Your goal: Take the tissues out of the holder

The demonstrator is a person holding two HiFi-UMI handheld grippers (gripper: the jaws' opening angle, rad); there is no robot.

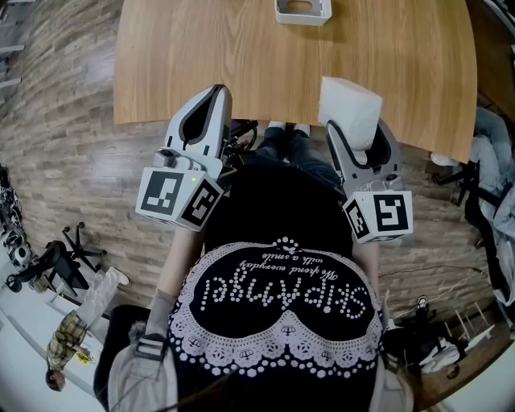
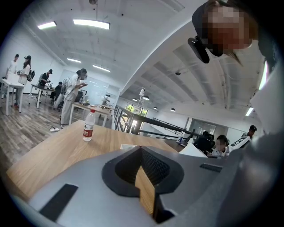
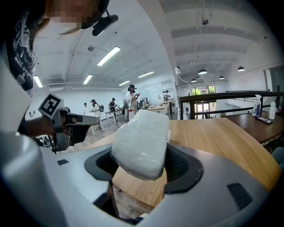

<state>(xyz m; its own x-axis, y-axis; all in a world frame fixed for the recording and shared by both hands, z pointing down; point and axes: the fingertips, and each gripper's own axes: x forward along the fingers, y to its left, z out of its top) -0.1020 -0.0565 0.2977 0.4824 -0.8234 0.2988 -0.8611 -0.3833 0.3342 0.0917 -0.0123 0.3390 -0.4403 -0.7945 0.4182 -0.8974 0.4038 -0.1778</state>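
already out of the holder (image 1: 303, 10): tissues (image 1: 350, 109), one soft white pack. clamped between the jaws of the right tool (image 1: 355, 135), raised over the near edge of the surface (image 1: 241, 64), not touching the wood. in the right gripper view, same tissues (image 3: 142, 142) pressed from both sides by the dark pads, sticking forward and up past the jaws, a little tilted. jaws standing wide, but only because of the wide pack between them. looks like a firm enough grip.

further out, holder at the far edge of the surface, well apart from the tissues, partly cut by the frame. looks empty inside, as far as possible to judge. no more white showing in it.

beside, the left tool (image 1: 205, 113), also over the near edge. in the left gripper view, left tool (image 2: 141, 155) with jaws pressed together and nothing between them. no part in the work at this moment.

by judgement, main step done: tissues removed. perhaps left: to lay them down on the surface and to release. no second pack seen to take.
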